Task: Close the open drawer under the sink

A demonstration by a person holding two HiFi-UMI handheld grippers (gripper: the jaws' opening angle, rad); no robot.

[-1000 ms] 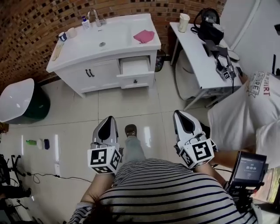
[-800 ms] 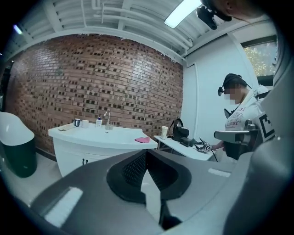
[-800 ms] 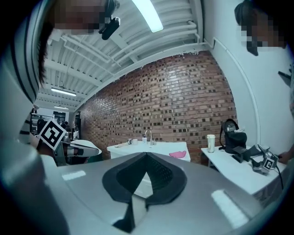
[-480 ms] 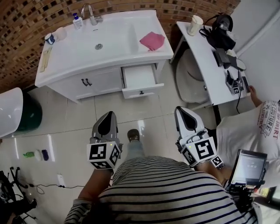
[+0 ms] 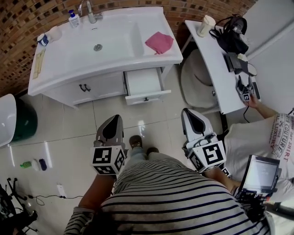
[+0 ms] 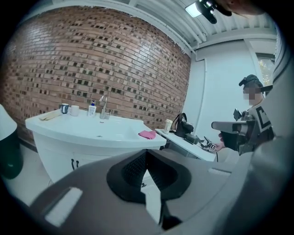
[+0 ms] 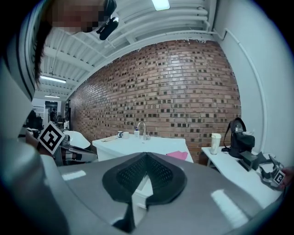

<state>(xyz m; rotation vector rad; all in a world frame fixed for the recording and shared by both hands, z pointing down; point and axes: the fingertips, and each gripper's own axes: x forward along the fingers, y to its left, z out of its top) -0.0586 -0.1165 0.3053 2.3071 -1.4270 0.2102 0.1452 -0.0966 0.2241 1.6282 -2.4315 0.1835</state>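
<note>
As a person in a striped top (image 5: 174,197) stood on the glossy tiled floor (image 5: 69,133), the left gripper (image 5: 115,120) and the right gripper (image 5: 188,113) were held side by side, each with its jaws pressed together at the tips and nothing between them. Ahead of both pairs of jaws, well apart from them and roughly between their lines, the drawer (image 5: 144,84) under the sink (image 5: 98,46) stood pulled out of the white cabinet (image 5: 105,85), its pale inside open to the head view. Beyond the drawer, a pink cloth (image 5: 159,42) lay on the sink top directly above it, while a tap (image 5: 86,8) and a pump bottle (image 5: 72,17) stood along the far edge against the brick wall (image 5: 18,27). Ahead and to the right of the right jaws, a white worktop (image 5: 216,69) carried a paper cup (image 5: 206,25) and black gear (image 5: 232,34). Just right of the right gripper was a second person in a white T-shirt (image 5: 257,137), with a hand (image 5: 252,101) at the worktop's near end
</note>
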